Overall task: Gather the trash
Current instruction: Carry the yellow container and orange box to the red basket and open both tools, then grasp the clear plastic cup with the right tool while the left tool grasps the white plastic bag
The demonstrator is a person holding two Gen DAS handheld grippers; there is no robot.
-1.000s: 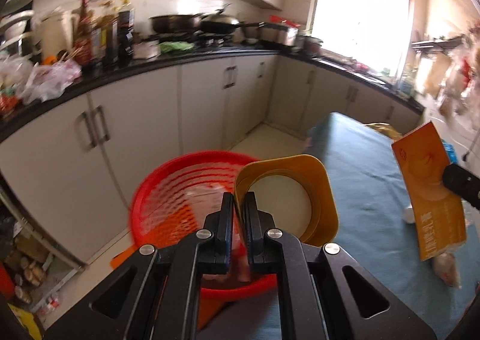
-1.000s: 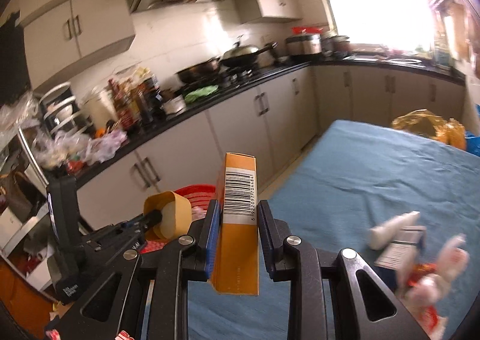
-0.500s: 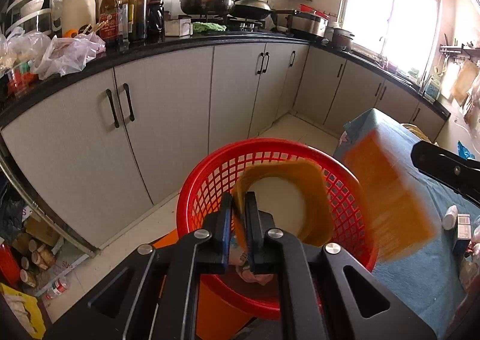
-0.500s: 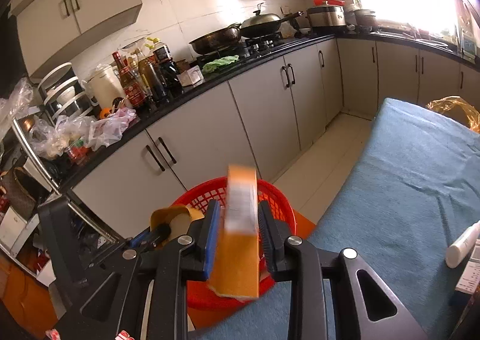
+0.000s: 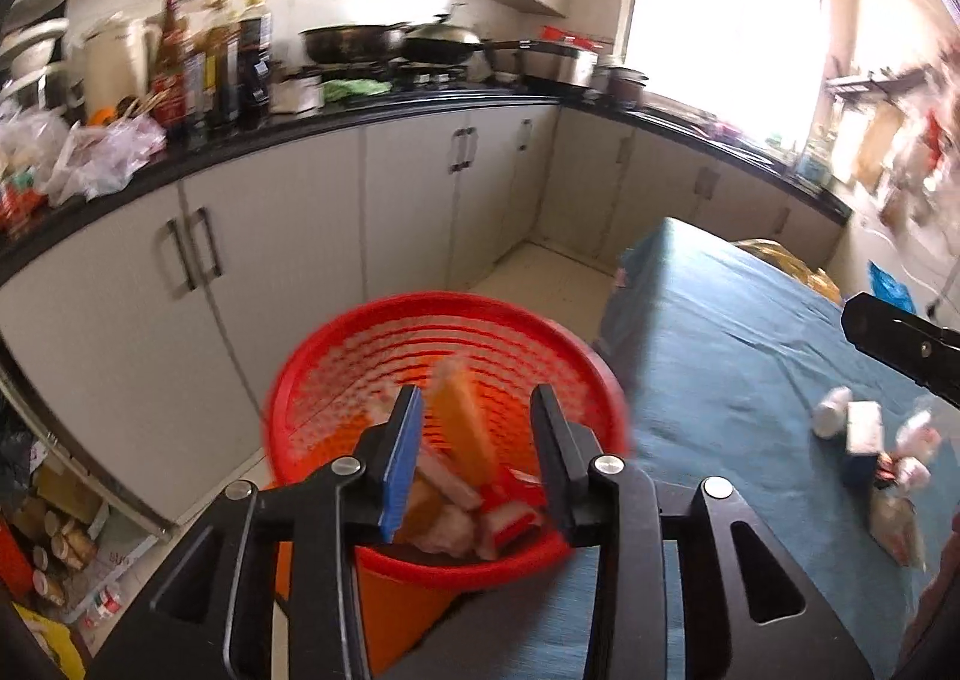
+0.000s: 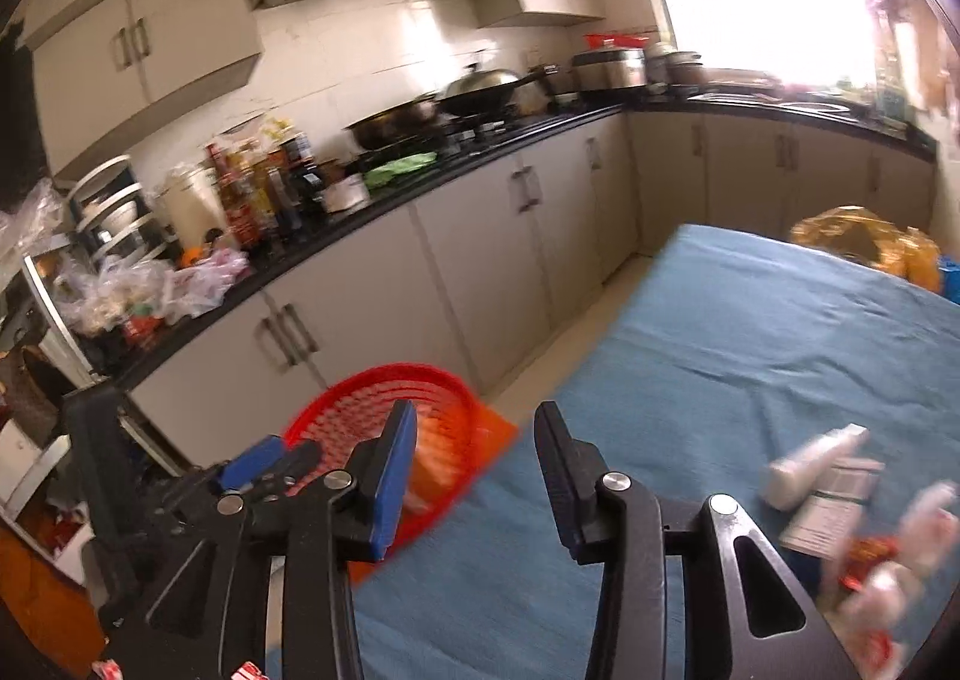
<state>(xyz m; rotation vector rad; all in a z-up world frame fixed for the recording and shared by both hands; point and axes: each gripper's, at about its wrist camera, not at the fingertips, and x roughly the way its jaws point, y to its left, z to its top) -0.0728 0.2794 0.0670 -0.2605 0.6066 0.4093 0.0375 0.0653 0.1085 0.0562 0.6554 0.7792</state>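
A red mesh basket stands beside the blue-covered table. It holds an orange box and other wrappers. My left gripper is open and empty just above the basket. My right gripper is open and empty over the table's edge, with the basket to its left. A white bottle, a small carton and red-and-white wrappers lie on the table at the right. They also show in the left wrist view.
Grey cabinets under a black counter crowded with bottles, pans and bags run along the far side. A yellow plastic bag sits at the table's far end. The floor gap between table and cabinets is narrow.
Both grippers have opened. The yellow cup and the orange box have dropped into the red basket. My right gripper has drawn back to the right, over the table.
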